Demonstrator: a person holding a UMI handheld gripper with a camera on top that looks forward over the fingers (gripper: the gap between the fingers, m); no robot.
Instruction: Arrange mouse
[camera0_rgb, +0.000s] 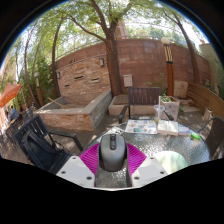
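A grey computer mouse (112, 149) with a dark scroll wheel sits between my two fingers, whose magenta pads (90, 159) press on both its sides. My gripper (112, 158) is shut on the mouse and holds it up above a round glass table (178, 152) on a patio.
On the table lie a magazine (141, 126), a white box (168, 127) and a potted plant (169, 106). A black chair (40, 145) stands to the left. A stone planter (75, 110), a bench (144, 98) and a brick wall (140, 62) lie beyond.
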